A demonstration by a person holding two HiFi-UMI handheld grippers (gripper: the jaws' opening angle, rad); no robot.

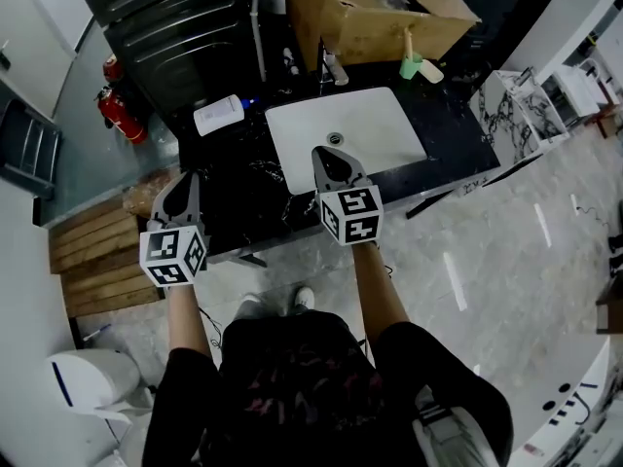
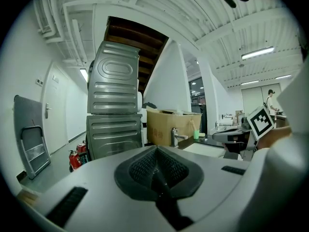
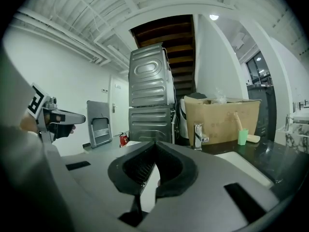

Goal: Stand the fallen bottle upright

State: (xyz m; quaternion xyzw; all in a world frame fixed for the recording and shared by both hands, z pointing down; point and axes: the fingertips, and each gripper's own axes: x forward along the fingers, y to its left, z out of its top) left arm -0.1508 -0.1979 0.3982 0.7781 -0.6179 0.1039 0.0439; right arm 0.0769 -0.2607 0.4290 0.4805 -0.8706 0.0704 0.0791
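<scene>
Closed left tongs [image 2: 155, 150]; bottle [image 1: 218, 115] head-view only

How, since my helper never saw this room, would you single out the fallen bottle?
Find the dark countertop with the white sink set in it. Left of the sink lies the bottle: white and on its side, unlike the upright green cup beyond the sink.

Tabletop [image 1: 458, 129]: black with thin white veining; sink [image 1: 370, 134] plain white; fallen bottle [image 1: 218, 115] white. Cardboard box [image 1: 360, 17] brown, cup [image 1: 411, 67] pale green, fire extinguisher [image 1: 119, 110] red. My left gripper [image 1: 183, 181] and right gripper [image 1: 328, 156]: grey shells, black ribbed pads [image 2: 142, 167], each with a cube of black-and-white square markers.
</scene>
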